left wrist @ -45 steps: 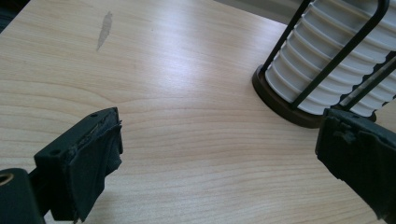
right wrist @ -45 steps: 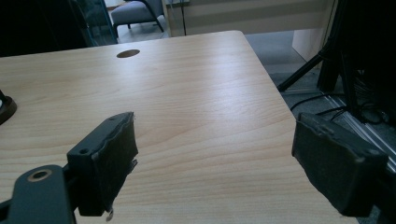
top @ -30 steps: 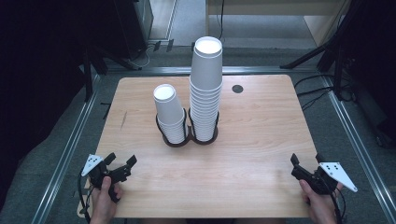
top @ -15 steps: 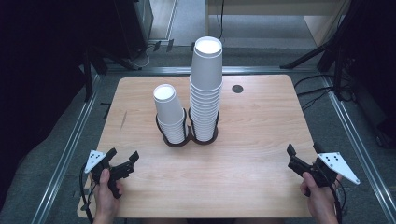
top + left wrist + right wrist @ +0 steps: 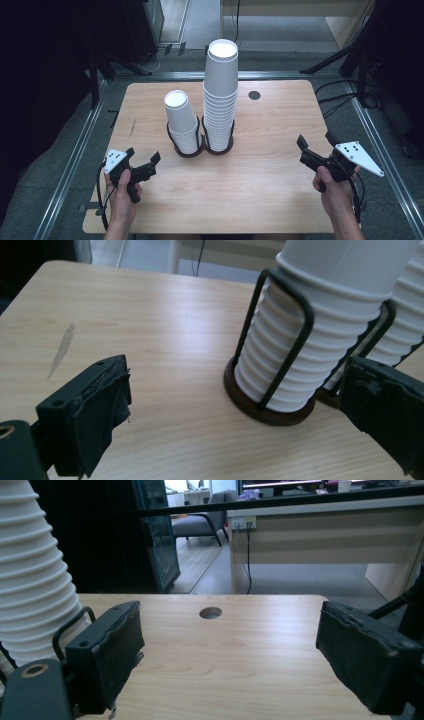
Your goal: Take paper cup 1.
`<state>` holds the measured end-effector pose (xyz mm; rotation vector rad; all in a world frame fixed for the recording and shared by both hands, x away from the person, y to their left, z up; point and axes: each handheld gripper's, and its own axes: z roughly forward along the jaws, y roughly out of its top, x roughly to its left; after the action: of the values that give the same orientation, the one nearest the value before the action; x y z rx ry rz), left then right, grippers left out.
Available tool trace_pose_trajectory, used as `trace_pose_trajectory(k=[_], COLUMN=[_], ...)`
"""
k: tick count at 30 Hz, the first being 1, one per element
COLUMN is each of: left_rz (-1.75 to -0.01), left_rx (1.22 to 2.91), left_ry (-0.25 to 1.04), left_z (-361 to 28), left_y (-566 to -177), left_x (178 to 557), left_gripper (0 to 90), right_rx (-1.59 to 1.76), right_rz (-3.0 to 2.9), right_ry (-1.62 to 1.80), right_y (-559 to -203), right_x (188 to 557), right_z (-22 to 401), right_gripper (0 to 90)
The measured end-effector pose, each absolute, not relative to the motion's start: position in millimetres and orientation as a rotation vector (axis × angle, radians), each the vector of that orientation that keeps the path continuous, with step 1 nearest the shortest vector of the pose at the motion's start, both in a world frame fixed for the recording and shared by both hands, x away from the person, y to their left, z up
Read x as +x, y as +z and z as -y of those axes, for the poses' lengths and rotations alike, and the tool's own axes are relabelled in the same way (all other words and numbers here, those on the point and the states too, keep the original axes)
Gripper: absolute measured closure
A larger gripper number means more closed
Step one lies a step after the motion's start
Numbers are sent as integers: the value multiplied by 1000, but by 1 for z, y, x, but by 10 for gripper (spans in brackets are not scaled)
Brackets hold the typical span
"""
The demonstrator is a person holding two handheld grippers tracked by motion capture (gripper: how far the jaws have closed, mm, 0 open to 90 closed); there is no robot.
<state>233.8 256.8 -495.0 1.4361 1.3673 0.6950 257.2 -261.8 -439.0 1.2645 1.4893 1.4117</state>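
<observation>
Two stacks of white paper cups stand in a black wire holder [image 5: 200,149] at the middle of the wooden table [image 5: 260,180]: a short stack [image 5: 181,120] on the left and a tall stack [image 5: 221,95] on the right. My left gripper [image 5: 144,155] is held above the table's front left, open, pointing at the short stack [image 5: 310,340], with nothing between its jaws. My right gripper [image 5: 315,140] hovers at the front right, open and holding nothing. In the right gripper view the tall stack [image 5: 30,580] rises at the left edge.
A round cable hole [image 5: 254,95] sits in the table behind the tall stack. Metal rails [image 5: 75,165] run along both sides of the table. Dark stands and cables lie on the floor beyond it, with a desk [image 5: 320,535] farther off.
Both hands have lifted off the front of the table and come a little forward toward the cups. The cup stacks have not moved.
</observation>
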Motion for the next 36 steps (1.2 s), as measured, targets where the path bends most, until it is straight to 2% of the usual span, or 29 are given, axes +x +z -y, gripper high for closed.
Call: trace_pose_trajectory(k=[6,23,36], left_rz=[-1301,-1213,-1150], left_rx=[1450,1479,1513], left_ry=[731,698,677], left_z=[-244,-206,-174], left_y=[-483,-461,-453], left_x=[239,252,257], left_gripper=[6,6,6], right_rx=[1241,1186,1129], right_rz=[-1500,-1559,-1612], right_ry=[1419,1455,1518], right_y=[-429,-410,-393], right_x=[263,279,285], right_z=[251,214,191], right_gripper=[137,135,20])
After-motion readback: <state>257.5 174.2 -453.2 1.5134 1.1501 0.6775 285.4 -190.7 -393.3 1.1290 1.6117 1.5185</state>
